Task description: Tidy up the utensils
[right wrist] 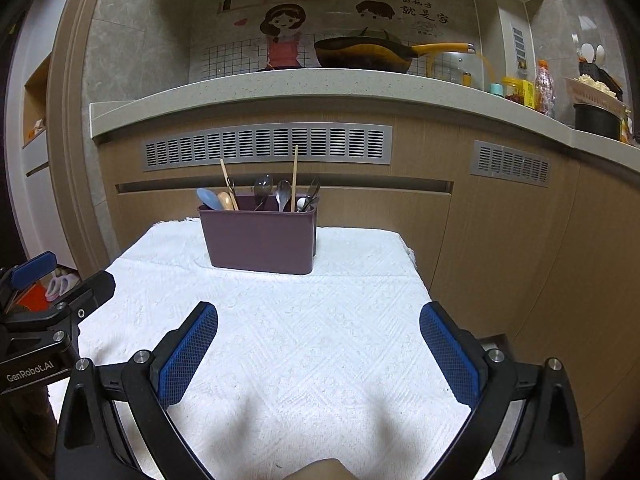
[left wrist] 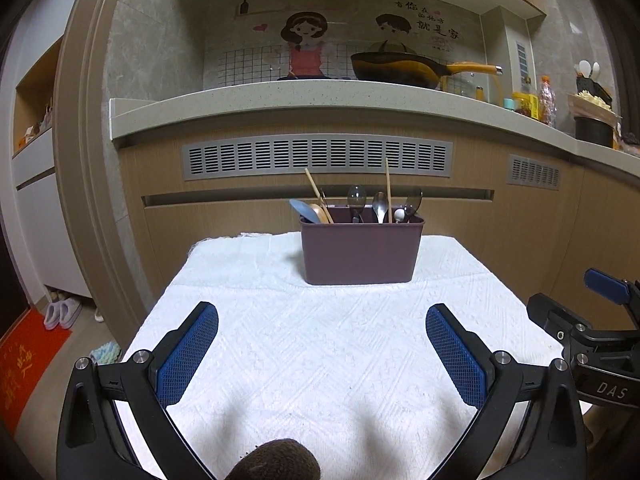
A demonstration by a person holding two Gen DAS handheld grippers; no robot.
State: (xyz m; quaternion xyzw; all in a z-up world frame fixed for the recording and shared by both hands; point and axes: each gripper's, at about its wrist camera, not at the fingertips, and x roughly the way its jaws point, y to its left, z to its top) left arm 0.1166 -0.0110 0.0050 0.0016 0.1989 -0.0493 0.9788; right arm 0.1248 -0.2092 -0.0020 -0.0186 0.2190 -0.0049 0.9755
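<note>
A purple utensil holder [left wrist: 360,250] stands at the far side of the white cloth-covered table [left wrist: 312,344]; it also shows in the right wrist view [right wrist: 260,240]. Spoons [left wrist: 380,206], chopsticks [left wrist: 388,190] and a blue spoon [left wrist: 304,210] stand upright in it. My left gripper [left wrist: 322,320] is open and empty, held above the near part of the cloth. My right gripper [right wrist: 318,320] is open and empty too, beside the left one. The right gripper appears at the right edge of the left wrist view [left wrist: 592,320], and the left gripper at the left edge of the right wrist view [right wrist: 52,300].
A kitchen counter [left wrist: 320,98] with a frying pan [left wrist: 404,68] runs behind the table. Bottles and jars [left wrist: 536,100] stand at its right end. Wooden cabinets with vents [left wrist: 316,156] are below. Slippers [left wrist: 62,312] and a red mat [left wrist: 20,364] lie on the floor at left.
</note>
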